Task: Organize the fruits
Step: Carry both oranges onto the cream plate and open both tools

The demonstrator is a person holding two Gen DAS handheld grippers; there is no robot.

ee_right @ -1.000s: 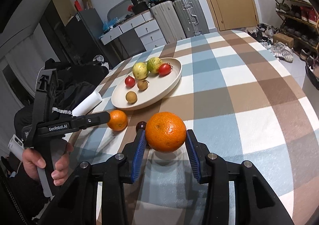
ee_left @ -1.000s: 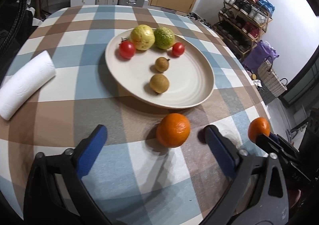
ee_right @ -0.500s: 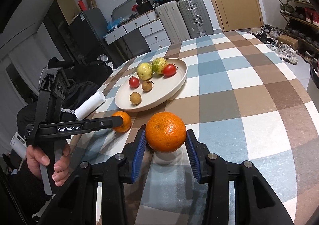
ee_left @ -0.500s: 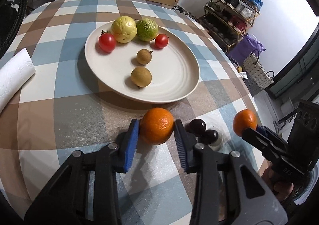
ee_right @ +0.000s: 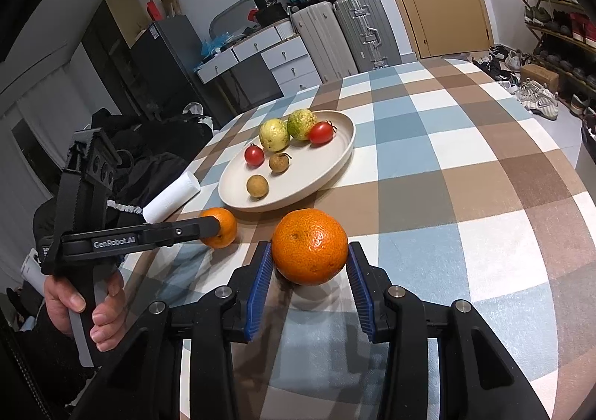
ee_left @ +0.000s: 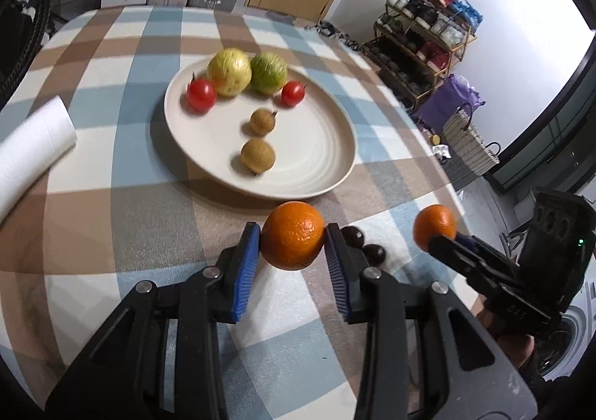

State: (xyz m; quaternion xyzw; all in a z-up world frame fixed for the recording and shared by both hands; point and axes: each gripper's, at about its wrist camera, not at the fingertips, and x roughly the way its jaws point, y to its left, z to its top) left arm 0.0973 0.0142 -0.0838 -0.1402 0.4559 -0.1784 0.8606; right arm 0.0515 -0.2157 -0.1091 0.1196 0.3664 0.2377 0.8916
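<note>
Two round orange tangerines are pinched, one (ee_left: 292,235) by the left fingers (ee_left: 246,263), one (ee_right: 309,246) by the right fingers (ee_right: 259,287), presumably for transfer to the cream round plate (ee_left: 320,159) at 12 o'clock.

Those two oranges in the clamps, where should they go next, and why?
Probably onto the plate. Each gripper is shut on an orange: the left gripper on one, the right gripper on the other, both short of the plate's near rim. The plate's other fruit sits toward the far side, and its near part is bare, so carrying them forward seems the sensible small move.
</note>
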